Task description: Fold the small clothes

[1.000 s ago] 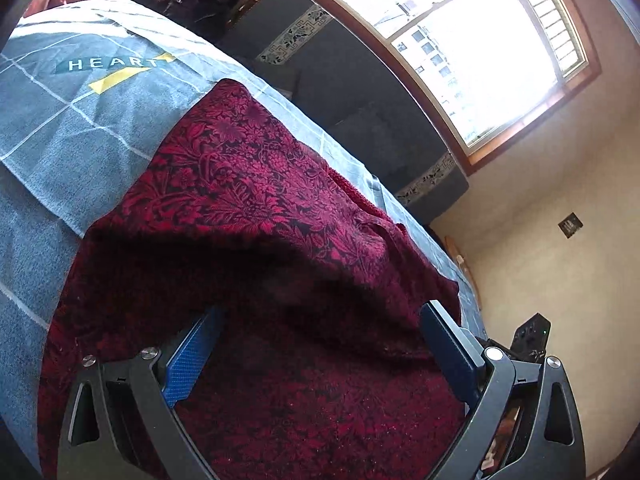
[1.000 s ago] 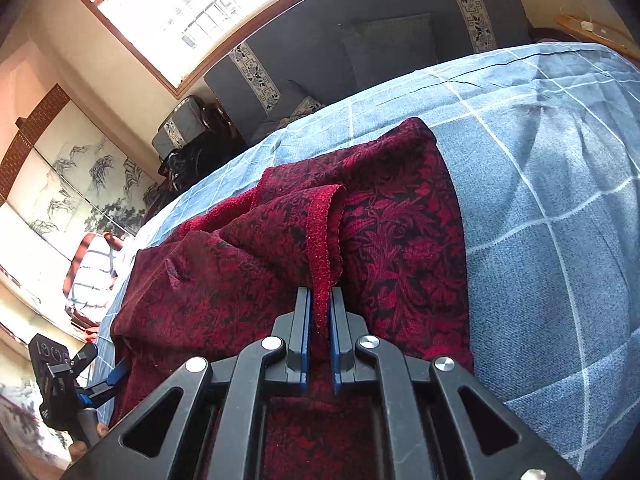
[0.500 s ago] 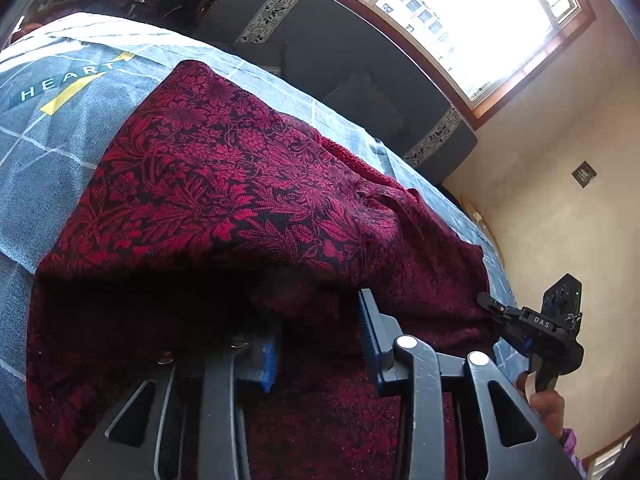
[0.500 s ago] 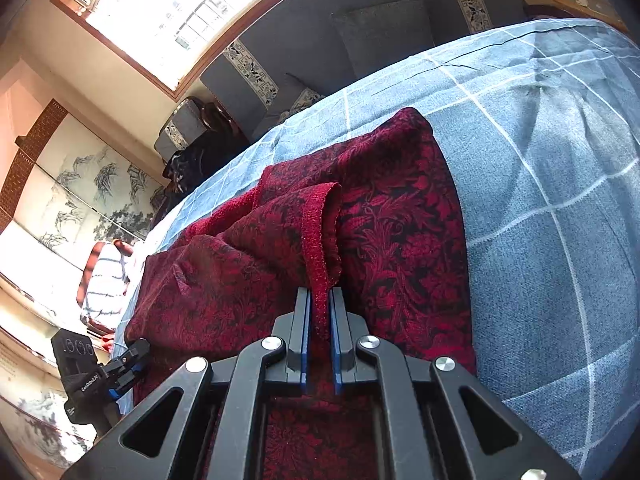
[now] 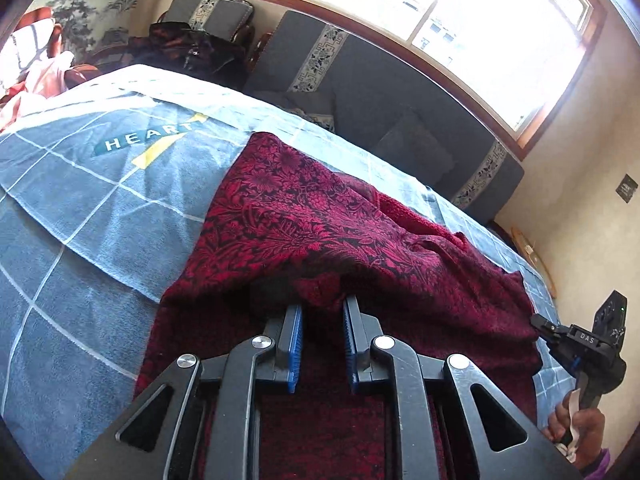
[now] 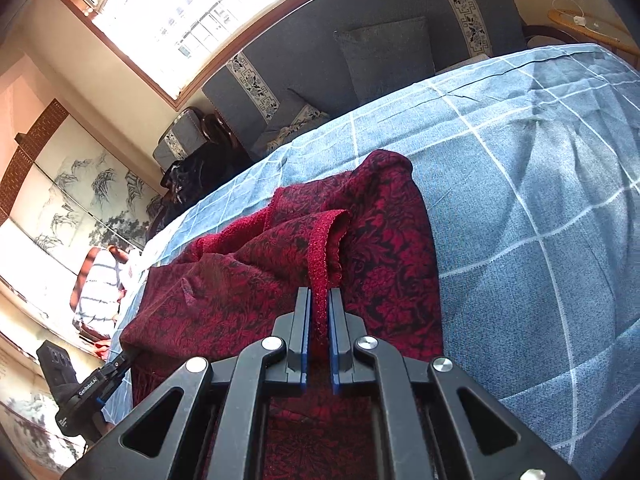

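A dark red floral garment lies partly folded on a blue checked bed cover. My left gripper has its blue-padded jaws closed on a bunched edge of the garment at its near left corner. My right gripper is shut on a red knit hem of the same garment and holds it raised. The right gripper also shows at the right edge of the left wrist view, and the left gripper at the lower left of the right wrist view, each at a garment corner.
A grey sofa with cushions stands beyond the bed under a bright window. A dark bag sits on a chair at the bed's far end. The bed cover extends to the right of the garment. A wooden side table stands at the far right.
My left gripper's jaws have gone from wide open to closed on the garment's edge. The right gripper has kept its hold on the hem and barely moved.
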### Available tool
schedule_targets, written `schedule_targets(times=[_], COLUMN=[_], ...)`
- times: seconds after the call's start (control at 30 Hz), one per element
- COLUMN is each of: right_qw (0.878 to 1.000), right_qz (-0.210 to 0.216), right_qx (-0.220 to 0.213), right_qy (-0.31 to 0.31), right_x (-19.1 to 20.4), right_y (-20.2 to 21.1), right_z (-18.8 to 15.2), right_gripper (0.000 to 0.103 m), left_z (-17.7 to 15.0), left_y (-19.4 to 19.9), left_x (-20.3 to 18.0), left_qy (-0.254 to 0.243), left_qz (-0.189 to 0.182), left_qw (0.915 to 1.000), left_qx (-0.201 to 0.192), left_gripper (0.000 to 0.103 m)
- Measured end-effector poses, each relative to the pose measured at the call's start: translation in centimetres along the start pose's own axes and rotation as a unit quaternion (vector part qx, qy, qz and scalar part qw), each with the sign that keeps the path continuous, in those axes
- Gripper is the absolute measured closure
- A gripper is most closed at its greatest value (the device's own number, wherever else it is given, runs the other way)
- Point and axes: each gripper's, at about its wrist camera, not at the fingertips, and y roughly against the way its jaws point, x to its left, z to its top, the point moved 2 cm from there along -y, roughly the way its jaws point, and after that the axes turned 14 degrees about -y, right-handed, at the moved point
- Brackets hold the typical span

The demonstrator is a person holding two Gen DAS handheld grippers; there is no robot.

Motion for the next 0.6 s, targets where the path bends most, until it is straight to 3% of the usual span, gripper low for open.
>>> schedule_targets(times=[0.1, 0.23, 0.3, 0.43, 0.6], right_qw=[1.000, 1.000, 1.000, 0.998, 0.998], right_qz=[-0.010, -0.021, -0.007, 0.031, 0.017], right_qx=[0.000, 0.010, 0.013, 0.026, 0.037], right_qy=[0.002, -0.014, -0.023, -0.038, -0.036], right_x=[-0.5, -2.1, -2.6, -2.8, -2.0], right_y=[-0.2, -1.2, -1.2, -0.8, -2.0], right_z=[0.0, -0.3, -0.4, -0.2, -0.1], right_gripper=[0.096, 0.097, 0.097, 0.089, 0.073], left_z=[-1.4, -1.4, -1.5, -1.8, -1.9], left_y=[-1.9, -2.0, -2.0, -1.9, -1.8], left_x=[0.9, 0.7, 0.4, 0.0, -0.1], left_qy=[0.016, 0.020, 0.015, 0.019, 0.014], left_qz=[-0.013, -0.006, 0.000, 0.001, 0.010], left_qw=[0.9990, 0.9993, 0.9995, 0.9995, 0.9996], left_qx=[0.040, 0.031, 0.028, 0.025, 0.023], left_gripper=[0.085, 0.084, 0.084, 0.083, 0.083])
